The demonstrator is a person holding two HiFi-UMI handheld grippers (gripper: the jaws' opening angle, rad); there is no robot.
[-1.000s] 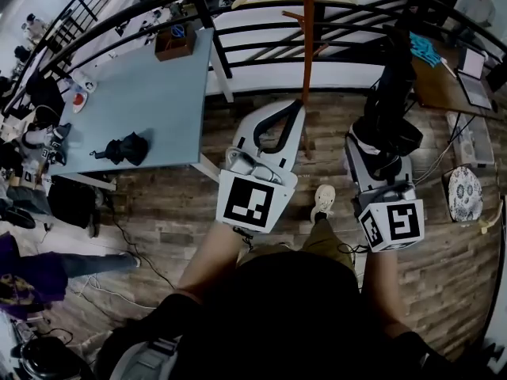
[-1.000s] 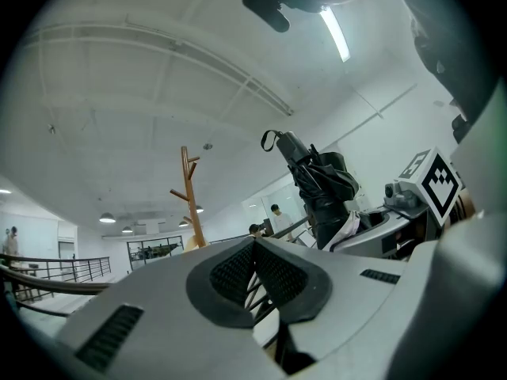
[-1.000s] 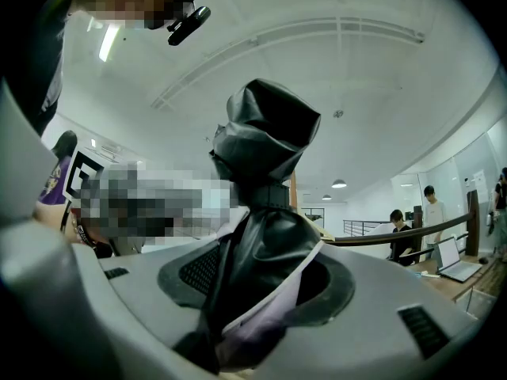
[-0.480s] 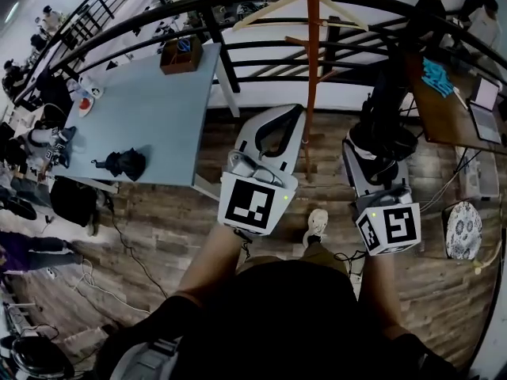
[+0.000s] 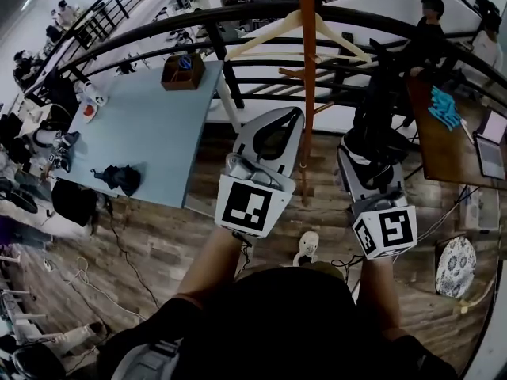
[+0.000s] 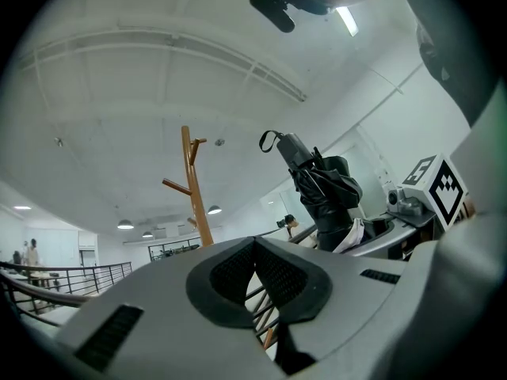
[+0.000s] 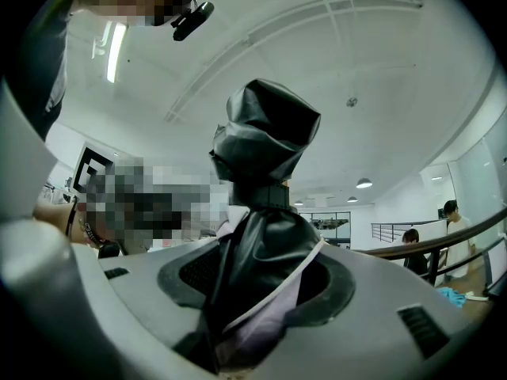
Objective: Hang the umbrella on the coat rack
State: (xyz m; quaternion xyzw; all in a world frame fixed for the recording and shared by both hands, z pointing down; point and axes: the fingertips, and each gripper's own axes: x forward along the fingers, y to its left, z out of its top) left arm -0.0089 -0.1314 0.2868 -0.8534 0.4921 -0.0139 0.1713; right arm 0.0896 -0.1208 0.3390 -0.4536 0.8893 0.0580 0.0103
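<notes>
Gripping a folded black umbrella (image 7: 265, 141) in the right hand-held gripper (image 7: 255, 271), jaws pressed on its bunched fabric, the rest standing up above them. Holding the left hand-held gripper (image 6: 255, 244) clenched, pads touching at the tips with nothing between. Facing an orange wooden coat rack (image 5: 306, 77) just past the left hand-held gripper, with a pale wooden hanger (image 5: 261, 35) on it and a dark railing (image 5: 198, 17) behind. Standing on a wood-plank floor (image 5: 158, 216), a blue tabletop (image 5: 150, 109) off to the left. Holding the umbrella right of the rack, apart from its pegs, not yet hung
</notes>
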